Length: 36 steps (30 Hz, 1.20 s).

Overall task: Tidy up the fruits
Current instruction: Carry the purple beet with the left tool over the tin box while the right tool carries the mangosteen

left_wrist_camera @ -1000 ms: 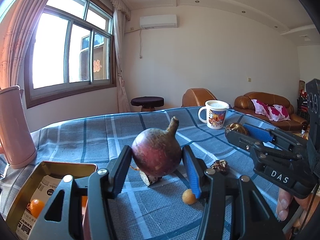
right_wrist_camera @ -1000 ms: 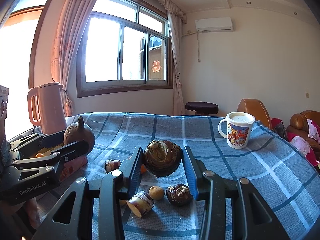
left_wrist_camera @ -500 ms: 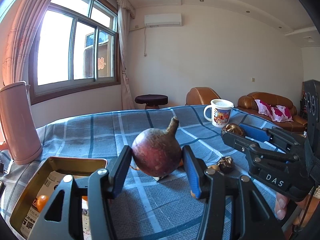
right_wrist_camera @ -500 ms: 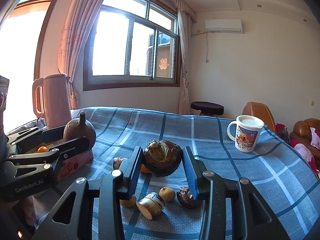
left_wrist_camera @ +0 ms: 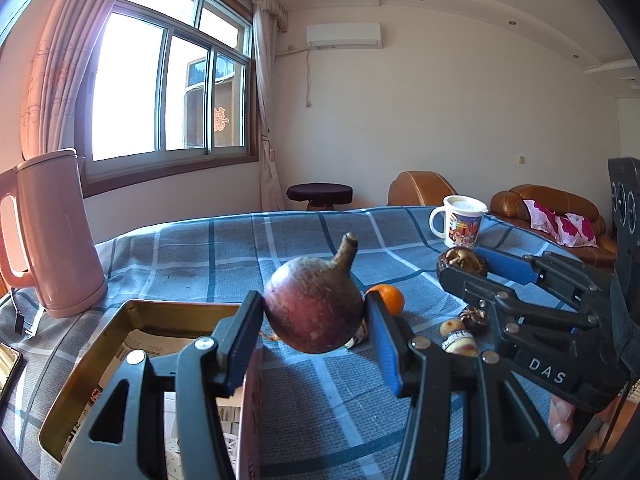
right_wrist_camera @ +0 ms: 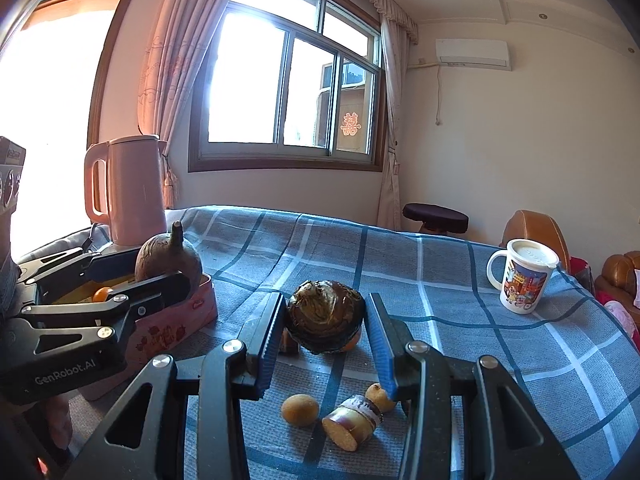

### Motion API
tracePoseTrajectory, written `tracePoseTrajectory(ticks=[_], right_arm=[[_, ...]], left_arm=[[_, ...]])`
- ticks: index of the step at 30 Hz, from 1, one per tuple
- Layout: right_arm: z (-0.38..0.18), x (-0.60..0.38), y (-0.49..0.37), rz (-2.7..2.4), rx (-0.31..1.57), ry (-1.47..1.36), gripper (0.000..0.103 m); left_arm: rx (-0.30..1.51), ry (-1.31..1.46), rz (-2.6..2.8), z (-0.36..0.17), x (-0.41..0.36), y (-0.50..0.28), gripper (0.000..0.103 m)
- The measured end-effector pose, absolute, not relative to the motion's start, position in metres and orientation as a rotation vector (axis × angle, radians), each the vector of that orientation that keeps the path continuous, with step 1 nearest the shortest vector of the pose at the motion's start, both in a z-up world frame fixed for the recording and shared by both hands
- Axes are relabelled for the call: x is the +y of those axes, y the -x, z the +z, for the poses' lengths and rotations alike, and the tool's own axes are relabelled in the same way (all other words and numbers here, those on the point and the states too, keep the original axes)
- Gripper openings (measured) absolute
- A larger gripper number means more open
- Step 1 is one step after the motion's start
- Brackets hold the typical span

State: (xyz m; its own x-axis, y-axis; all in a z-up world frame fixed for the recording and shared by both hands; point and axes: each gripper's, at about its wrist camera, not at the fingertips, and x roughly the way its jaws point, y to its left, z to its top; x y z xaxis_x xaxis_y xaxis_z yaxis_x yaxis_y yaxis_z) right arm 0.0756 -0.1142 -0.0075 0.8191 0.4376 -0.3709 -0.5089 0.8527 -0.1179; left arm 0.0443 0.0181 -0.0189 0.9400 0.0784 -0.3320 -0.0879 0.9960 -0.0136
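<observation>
My left gripper (left_wrist_camera: 312, 314) is shut on a round purple-red fruit (left_wrist_camera: 314, 308) with a curved stem, held above the right wall of an open gold tin (left_wrist_camera: 132, 312). From the right wrist view that fruit (right_wrist_camera: 164, 258) hangs over the tin's pink side (right_wrist_camera: 172, 324), and an orange (right_wrist_camera: 102, 293) lies inside. My right gripper (right_wrist_camera: 326, 320) is shut on a dark brown wrinkled fruit half (right_wrist_camera: 326, 314), lifted over the cloth. Below it lie a yellow ball (right_wrist_camera: 300, 410) and a cut piece (right_wrist_camera: 352, 424). An orange (left_wrist_camera: 388, 298) sits on the cloth.
A pink kettle (left_wrist_camera: 52, 236) stands at the back left beside the tin. A lidded picture mug (left_wrist_camera: 460, 222) stands at the far right of the blue checked tablecloth (left_wrist_camera: 280, 248). A phone (left_wrist_camera: 8, 364) lies at the left edge. A stool and brown sofas stand beyond.
Both grippers have carried their fruit leftward across the table. The purple-red fruit has come from over the cloth to above the tin's right wall. Both grips stay unchanged.
</observation>
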Motion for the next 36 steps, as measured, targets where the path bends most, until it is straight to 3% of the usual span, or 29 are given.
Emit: tracePoseTrajectory(ticks=[36], right_arm=[[-0.009, -0.039, -0.066, 0.677, 0.360, 0.291, 0.043]], left_arm=[[0.384, 0.090, 0.184, -0.023, 0.074, -0.022, 0.054]])
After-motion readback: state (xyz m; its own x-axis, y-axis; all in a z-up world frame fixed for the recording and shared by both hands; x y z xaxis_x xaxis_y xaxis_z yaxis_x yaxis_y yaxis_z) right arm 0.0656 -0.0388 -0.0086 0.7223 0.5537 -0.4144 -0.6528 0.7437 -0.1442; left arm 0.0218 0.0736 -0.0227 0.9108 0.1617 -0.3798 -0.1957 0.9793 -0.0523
